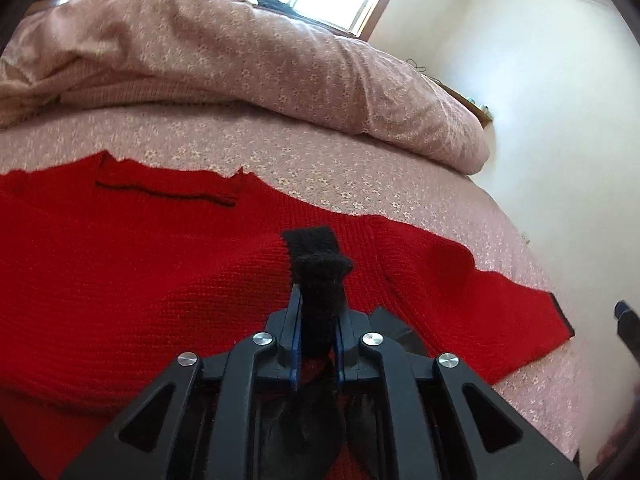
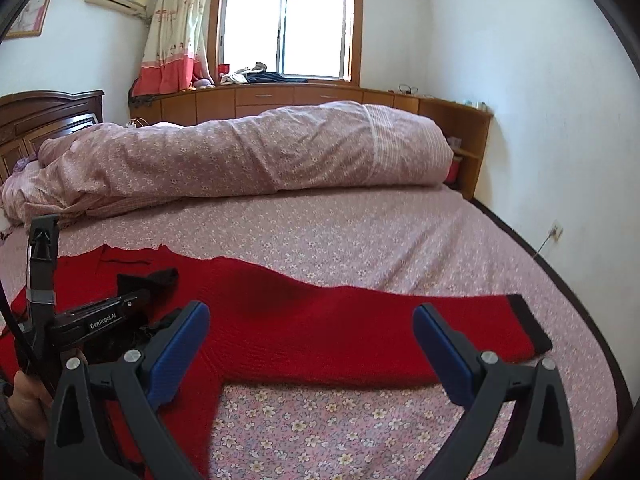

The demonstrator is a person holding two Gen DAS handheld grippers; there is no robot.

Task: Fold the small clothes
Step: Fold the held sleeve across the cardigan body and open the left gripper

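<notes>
A red knitted sweater (image 1: 140,272) lies flat on the bed, its neckline (image 1: 168,188) toward the far side. My left gripper (image 1: 318,296) is shut on the black cuff (image 1: 316,256) of one sleeve, which is folded in over the sweater's body. In the right wrist view the sweater (image 2: 320,320) stretches across the bed, and its other sleeve ends in a black cuff (image 2: 532,324) at the right. My right gripper (image 2: 312,320) hangs open just above that sleeve, with nothing between its blue pads (image 2: 188,332). The left gripper (image 2: 120,308) shows at the left with the cuff (image 2: 156,278).
The bed sheet (image 2: 360,232) is pink with small flowers. A rolled duvet (image 2: 260,152) lies across the far side, with a dark headboard (image 2: 48,116) at the left and wooden cabinets (image 2: 300,98) under the window. The bed's edge and a white wall (image 2: 540,120) are at the right. A hand (image 2: 24,392) holds the left gripper.
</notes>
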